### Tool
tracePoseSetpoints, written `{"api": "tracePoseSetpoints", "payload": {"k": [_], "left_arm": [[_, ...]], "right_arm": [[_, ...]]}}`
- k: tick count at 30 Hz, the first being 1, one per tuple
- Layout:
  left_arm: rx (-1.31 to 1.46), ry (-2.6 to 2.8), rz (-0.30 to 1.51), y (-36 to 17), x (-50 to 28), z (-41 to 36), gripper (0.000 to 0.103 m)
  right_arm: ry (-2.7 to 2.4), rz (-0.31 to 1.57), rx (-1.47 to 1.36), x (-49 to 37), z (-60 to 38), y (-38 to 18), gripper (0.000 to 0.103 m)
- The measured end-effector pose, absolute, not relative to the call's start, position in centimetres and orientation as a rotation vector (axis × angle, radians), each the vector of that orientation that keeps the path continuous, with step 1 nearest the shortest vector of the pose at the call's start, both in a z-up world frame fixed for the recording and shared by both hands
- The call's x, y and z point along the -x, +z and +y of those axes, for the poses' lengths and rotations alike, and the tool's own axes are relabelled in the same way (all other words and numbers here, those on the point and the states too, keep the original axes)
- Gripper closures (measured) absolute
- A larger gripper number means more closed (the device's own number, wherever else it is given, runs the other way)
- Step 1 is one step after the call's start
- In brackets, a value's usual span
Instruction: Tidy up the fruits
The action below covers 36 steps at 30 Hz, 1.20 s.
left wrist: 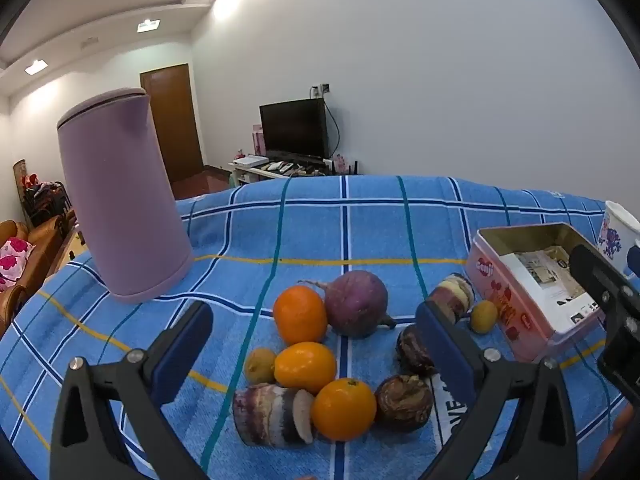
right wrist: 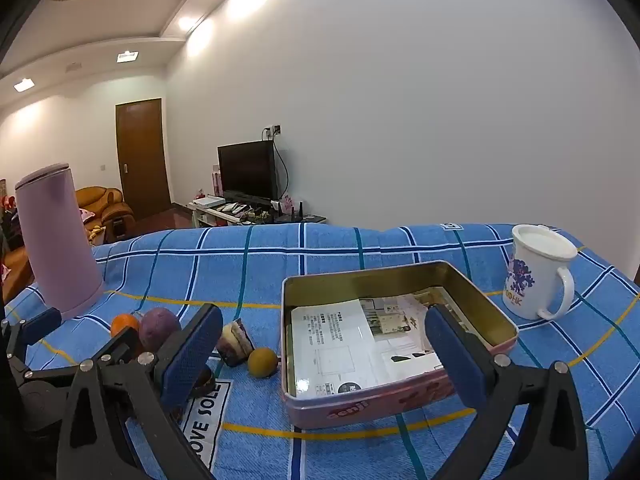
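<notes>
Three smooth, glossy oranges (left wrist: 300, 314) are sitting clustered on the terry-textured blue plaid cloth (left wrist: 360, 224) covering the tabletop, touching a round purple turnip (left wrist: 355, 303), wrinkled dark brown fruits (left wrist: 404, 402) and a banded cylindrical taro chunk (left wrist: 272, 416). The left tool (left wrist: 312, 356) is hovering over them, its padded blue fingers spread wide and gripping nothing. The right tool (right wrist: 324, 354) is likewise gaping empty above a rectangular pink metal tin (right wrist: 400, 396) holding printed paper. A matte lilac cylinder (left wrist: 120, 196) is standing toward the left edge, a white mug (right wrist: 536, 276) toward the right.
</notes>
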<state>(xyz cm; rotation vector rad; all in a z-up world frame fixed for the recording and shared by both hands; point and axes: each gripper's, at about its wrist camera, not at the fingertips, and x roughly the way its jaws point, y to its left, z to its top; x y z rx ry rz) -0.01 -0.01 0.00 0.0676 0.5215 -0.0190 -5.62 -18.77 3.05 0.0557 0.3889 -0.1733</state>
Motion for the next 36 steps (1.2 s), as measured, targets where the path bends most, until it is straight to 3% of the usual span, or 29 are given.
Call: {"api": "tracePoseSetpoints", "payload": {"k": [36], "left_arm": [[-0.049, -0.041, 0.531, -0.05, 0.3, -0.25, 0.0]], "right_arm": [[-0.166, 0.393, -0.073, 5.46, -19.06, 2.87, 0.001]]}}
